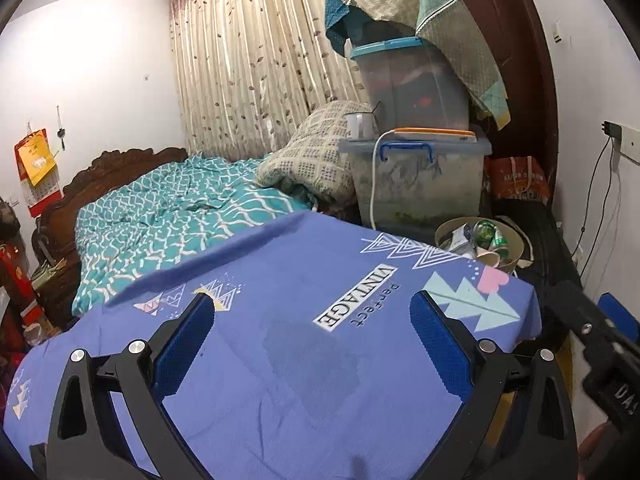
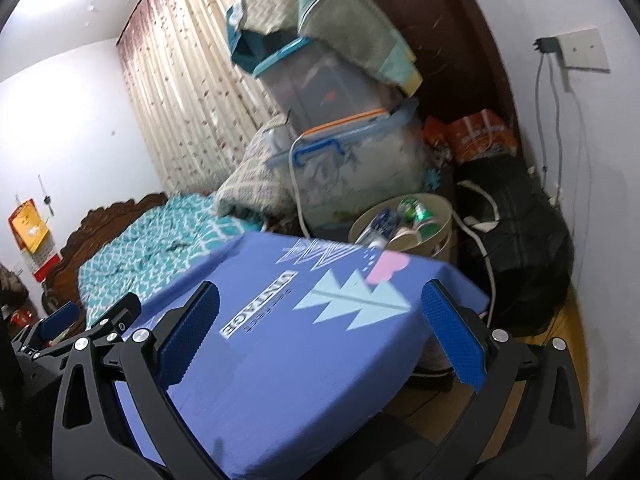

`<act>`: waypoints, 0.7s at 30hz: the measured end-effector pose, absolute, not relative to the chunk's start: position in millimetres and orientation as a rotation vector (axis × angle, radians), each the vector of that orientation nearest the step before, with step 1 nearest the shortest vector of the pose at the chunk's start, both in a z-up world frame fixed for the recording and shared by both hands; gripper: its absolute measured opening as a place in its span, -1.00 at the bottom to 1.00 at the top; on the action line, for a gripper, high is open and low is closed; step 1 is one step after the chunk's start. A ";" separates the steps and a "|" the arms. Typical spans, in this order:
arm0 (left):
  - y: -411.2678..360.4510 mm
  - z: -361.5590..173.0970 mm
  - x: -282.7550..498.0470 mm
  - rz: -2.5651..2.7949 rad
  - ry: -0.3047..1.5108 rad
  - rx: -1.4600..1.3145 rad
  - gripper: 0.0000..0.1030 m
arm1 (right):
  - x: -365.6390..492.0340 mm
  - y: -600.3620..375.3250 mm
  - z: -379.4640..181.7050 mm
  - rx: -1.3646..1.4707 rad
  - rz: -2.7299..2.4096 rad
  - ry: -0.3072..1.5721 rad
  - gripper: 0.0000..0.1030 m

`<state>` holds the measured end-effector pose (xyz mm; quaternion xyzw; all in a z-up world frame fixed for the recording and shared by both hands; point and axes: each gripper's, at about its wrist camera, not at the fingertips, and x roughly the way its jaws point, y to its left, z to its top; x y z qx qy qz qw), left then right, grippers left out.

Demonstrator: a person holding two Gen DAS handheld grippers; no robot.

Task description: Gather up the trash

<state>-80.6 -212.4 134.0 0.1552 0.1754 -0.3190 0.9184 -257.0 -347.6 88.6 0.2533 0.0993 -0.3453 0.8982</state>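
Note:
A round beige trash bin (image 1: 516, 254) stands on the floor past the far corner of a table under a blue "VINTAGE" cloth (image 1: 280, 320). It holds green cans (image 1: 490, 234), a paper cup and packaging. The bin also shows in the right wrist view (image 2: 440, 216). My left gripper (image 1: 316, 320) is open and empty above the cloth. My right gripper (image 2: 320, 312) is open and empty over the cloth's (image 2: 280, 360) right corner. The right gripper's side shows at the left wrist view's right edge (image 1: 600, 344).
A bed with a teal quilt (image 1: 180, 208) lies left. Stacked plastic storage boxes (image 1: 416, 168) under a draped cloth stand behind the table, with a white cup (image 1: 360, 124) on one. A black bag (image 2: 516, 248), orange bags and wall cables sit right.

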 end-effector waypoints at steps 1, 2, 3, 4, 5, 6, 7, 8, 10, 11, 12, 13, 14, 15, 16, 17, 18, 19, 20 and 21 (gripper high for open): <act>-214.1 136.0 -81.2 -0.659 0.356 0.314 0.83 | -261.0 -348.9 90.4 0.522 -0.725 0.198 0.94; -215.2 137.5 -81.5 -0.658 0.353 0.312 0.84 | -264.8 -350.3 91.7 0.520 -0.733 0.192 0.94; -217.0 140.6 -81.0 -0.660 0.349 0.306 0.84 | -267.8 -350.7 92.7 0.516 -0.739 0.187 0.94; -217.6 142.2 -80.2 -0.660 0.347 0.302 0.84 | -270.2 -351.5 93.7 0.513 -0.743 0.184 0.94; -218.4 145.2 -79.5 -0.658 0.346 0.295 0.84 | -270.8 -351.5 94.5 0.508 -0.744 0.181 0.94; -218.5 146.9 -78.5 -0.660 0.345 0.290 0.84 | -271.1 -351.4 95.4 0.504 -0.745 0.178 0.94; -218.3 149.7 -77.8 -0.659 0.343 0.283 0.84 | -272.1 -351.3 96.4 0.501 -0.744 0.174 0.94; -217.1 151.7 -77.5 -0.657 0.339 0.278 0.84 | -273.3 -351.4 97.4 0.498 -0.742 0.171 0.94; -215.9 156.4 -77.7 -0.650 0.326 0.272 0.84 | -272.7 -348.4 99.1 0.490 -0.737 0.164 0.94; -215.3 158.1 -77.8 -0.649 0.323 0.271 0.84 | -271.2 -347.1 99.9 0.486 -0.733 0.161 0.94; -214.7 160.3 -78.1 -0.650 0.320 0.270 0.84 | -269.3 -346.3 100.5 0.483 -0.727 0.159 0.94; -213.9 161.5 -78.6 -0.650 0.319 0.269 0.84 | -269.3 -345.3 101.0 0.482 -0.723 0.158 0.94; -213.6 162.5 -78.9 -0.649 0.318 0.268 0.84 | -267.5 -345.7 100.9 0.480 -0.718 0.157 0.94; -212.7 163.9 -78.7 -0.647 0.316 0.267 0.84 | -266.6 -345.4 101.2 0.478 -0.714 0.156 0.94; -211.9 165.1 -79.0 -0.640 0.315 0.266 0.84 | -266.2 -344.9 101.7 0.475 -0.712 0.152 0.94; -211.1 166.7 -79.6 -0.639 0.311 0.264 0.84 | -267.0 -344.0 102.6 0.472 -0.711 0.148 0.94; -210.6 168.1 -80.4 -0.639 0.308 0.263 0.84 | -268.5 -343.5 104.0 0.469 -0.711 0.142 0.94; -210.0 169.1 -80.7 -0.640 0.305 0.261 0.84 | -269.8 -342.8 105.4 0.466 -0.710 0.137 0.94; -209.2 170.0 -81.7 -0.640 0.301 0.258 0.84 | -271.1 -341.7 107.3 0.461 -0.709 0.130 0.94; -208.5 171.3 -82.8 -0.641 0.296 0.255 0.84 | -272.9 -340.7 109.7 0.456 -0.708 0.124 0.94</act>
